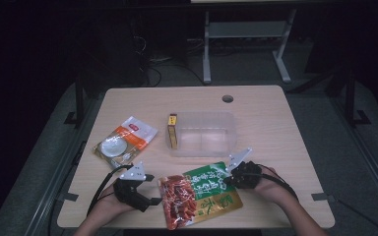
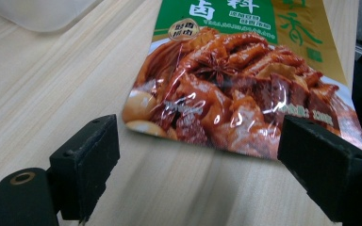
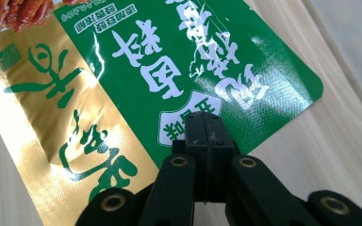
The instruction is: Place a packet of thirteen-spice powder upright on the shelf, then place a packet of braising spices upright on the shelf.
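A flat food pouch (image 1: 199,196), green and gold at one end with a red meat picture at the other, lies near the table's front edge. My right gripper (image 1: 232,175) is shut on the pouch's green edge; in the right gripper view the gripper (image 3: 204,134) has its black jaws pressed together over the green corner of the pouch (image 3: 136,70). My left gripper (image 1: 152,189) lies just left of the pouch's red end. It is open, and in the left gripper view the gripper (image 2: 202,160) has its wide jaws flanking the near edge of the pouch (image 2: 235,103) without touching it.
A clear plastic tub (image 1: 202,133) stands in the middle of the table (image 1: 275,128), with a small yellow and red box (image 1: 172,131) upright against its left wall. An orange and white packet (image 1: 124,141) lies to the left. A cable hole (image 1: 227,98) is at the back.
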A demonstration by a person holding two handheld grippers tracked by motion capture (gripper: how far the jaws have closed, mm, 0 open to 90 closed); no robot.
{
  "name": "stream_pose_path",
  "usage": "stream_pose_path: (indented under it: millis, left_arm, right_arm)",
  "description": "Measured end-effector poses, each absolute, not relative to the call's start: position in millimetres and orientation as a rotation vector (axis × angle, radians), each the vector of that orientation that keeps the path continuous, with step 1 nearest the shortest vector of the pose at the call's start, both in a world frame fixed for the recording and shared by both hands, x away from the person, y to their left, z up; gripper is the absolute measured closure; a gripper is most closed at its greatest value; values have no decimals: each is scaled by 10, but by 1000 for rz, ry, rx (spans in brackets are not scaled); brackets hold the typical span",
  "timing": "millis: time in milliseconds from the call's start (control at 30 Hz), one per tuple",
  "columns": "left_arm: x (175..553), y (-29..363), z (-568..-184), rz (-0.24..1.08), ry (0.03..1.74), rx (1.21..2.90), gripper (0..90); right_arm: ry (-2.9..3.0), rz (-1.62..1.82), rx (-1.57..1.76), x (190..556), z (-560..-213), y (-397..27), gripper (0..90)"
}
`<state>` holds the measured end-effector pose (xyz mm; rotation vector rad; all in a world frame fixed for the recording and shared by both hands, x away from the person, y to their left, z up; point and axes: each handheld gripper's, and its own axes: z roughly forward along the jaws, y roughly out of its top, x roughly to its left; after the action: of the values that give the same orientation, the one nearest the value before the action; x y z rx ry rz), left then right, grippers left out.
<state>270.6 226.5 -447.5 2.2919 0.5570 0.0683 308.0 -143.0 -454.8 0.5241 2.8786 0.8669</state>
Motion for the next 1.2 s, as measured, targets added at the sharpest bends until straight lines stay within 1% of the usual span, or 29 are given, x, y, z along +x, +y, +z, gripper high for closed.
stream_pose_path:
  millis: [167,267,300,367,433,467,533,633,733,800,967,1100,1200]
  left_arm:
    - [2703,2270,-4470,80,556,2283,134]
    - [2700,2281,-4464,82,563,2274,134]
    - [2704,2285,-4463,82,562,2276,133]
    - [2713,2288,-4469,80,566,2275,134]
    - [2714,2289,-4469,79,566,2277,134]
    - [2710,2290,-4467,79,565,2279,134]
    - [2703,2288,-4468,79,567,2271,134]
    - [2698,2287,-4455,79,565,2276,136]
    - [2705,2266,-4442,77,556,2276,137]
    - [2714,2246,-4435,78,545,2280,137]
    - [2742,2146,-4423,73,528,2277,136]
    - [2802,2062,-4400,78,508,2279,136]
    - [2864,1988,-4397,77,500,2287,136]
  right_arm:
    - [2884,869,498,3070,-4548,-1380,900]
    - [2864,943,529,3074,-4500,-1450,899]
    - [2849,963,554,3071,-4478,-1485,873]
    - [2819,998,642,3045,-4441,-1565,792]
    - [2805,1022,672,3032,-4426,-1627,741]
    - [2784,1031,708,3014,-4412,-1669,696]
    - [2751,1064,770,2994,-4391,-1771,637]
    - [2701,1093,874,2987,-4371,-1938,524]
    - [2625,1074,948,2927,-4376,-2073,442]
    - [2597,1053,967,2902,-4383,-2115,415]
    - [2507,1049,1037,2892,-4399,-2193,312]
    - [2500,1049,1034,2931,-4421,-2185,272]
    - [2500,1041,1023,2948,-4438,-2174,265]
